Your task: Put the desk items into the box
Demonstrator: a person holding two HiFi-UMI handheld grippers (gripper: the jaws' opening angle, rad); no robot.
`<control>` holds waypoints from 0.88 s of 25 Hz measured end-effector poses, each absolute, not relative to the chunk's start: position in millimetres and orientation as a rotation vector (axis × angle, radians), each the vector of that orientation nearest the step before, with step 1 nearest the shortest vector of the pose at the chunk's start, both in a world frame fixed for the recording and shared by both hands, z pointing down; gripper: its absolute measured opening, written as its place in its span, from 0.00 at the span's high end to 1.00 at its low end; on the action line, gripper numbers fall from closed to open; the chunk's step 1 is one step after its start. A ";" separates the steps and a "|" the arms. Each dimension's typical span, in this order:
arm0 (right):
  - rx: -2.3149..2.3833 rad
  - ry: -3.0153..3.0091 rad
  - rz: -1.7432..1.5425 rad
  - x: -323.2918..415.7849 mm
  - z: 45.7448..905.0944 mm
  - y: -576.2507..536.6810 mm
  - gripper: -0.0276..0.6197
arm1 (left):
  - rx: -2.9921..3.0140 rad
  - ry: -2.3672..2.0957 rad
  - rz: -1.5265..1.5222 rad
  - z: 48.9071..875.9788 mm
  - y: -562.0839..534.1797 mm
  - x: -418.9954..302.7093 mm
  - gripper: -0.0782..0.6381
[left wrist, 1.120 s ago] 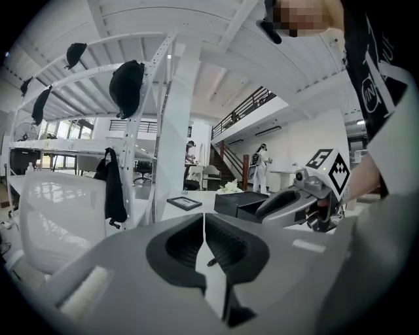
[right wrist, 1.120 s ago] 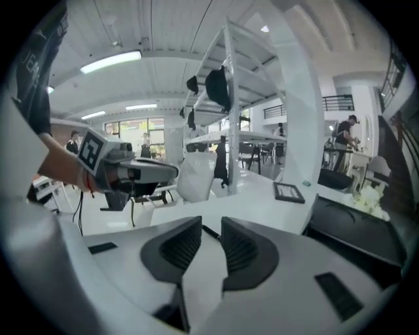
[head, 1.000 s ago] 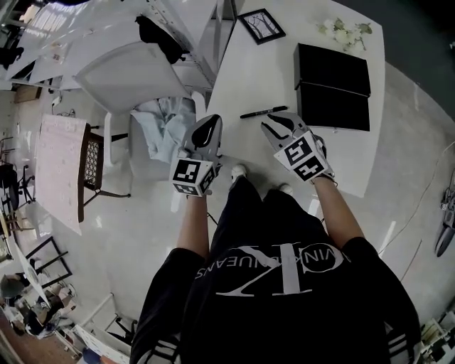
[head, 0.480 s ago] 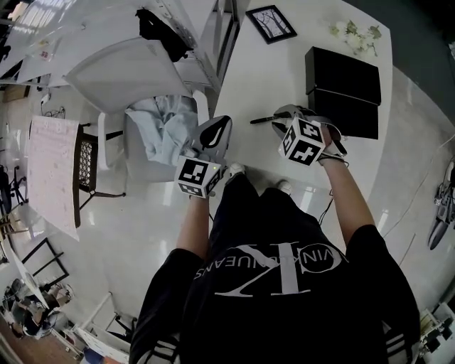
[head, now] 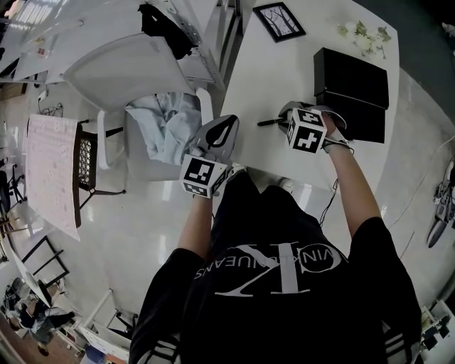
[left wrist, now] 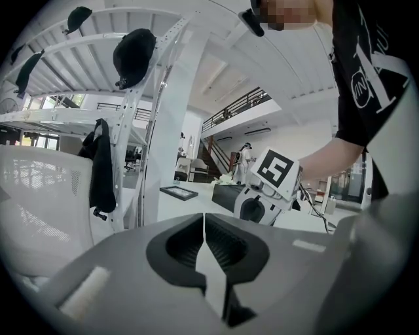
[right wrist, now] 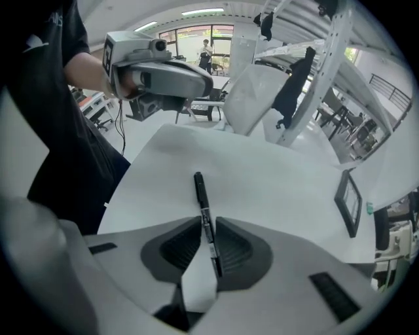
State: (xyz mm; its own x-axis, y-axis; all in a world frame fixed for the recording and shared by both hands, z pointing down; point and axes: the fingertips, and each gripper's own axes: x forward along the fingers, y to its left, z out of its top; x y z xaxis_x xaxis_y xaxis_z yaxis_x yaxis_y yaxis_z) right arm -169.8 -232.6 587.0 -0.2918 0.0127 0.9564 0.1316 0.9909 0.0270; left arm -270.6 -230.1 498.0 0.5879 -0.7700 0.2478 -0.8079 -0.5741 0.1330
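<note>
White counter (head: 270, 78), seen from above, with a pale floor around it. My right gripper (head: 286, 116) rests low over the near part of the counter. Its jaws are closed on a black pen (head: 268, 121), one pad against each side of the barrel. In the right gripper view the pen runs lengthwise through the jaws. Its free end sticks out ahead of them over the bare counter.

A black box (head: 353, 75) sits on the counter close behind these jaws and to their right, apart from the pen. A picture frame (head: 279, 21) lies flat well ahead of the jaws and to their right. A sprig of pale flowers (head: 364, 35) lies beyond the box.

My left gripper (head: 226, 125) is held off the counter's left edge, level with the right one. Its jaws are pressed together with nothing between them. Left of these jaws stands a white chair (head: 121, 67) with a light cloth (head: 167, 128) heaped on its seat.
</note>
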 end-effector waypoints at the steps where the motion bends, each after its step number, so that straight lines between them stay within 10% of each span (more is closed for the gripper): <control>1: -0.115 -1.860 -0.102 -169.7 588.3 -232.1 0.86 | 2.587 -1.307 0.236 497.6 -230.8 -271.5 0.90; 22: 0.300 -2.033 0.027 -179.9 522.5 -255.6 0.88 | 2.645 -1.206 0.254 483.7 -261.4 -273.2 0.90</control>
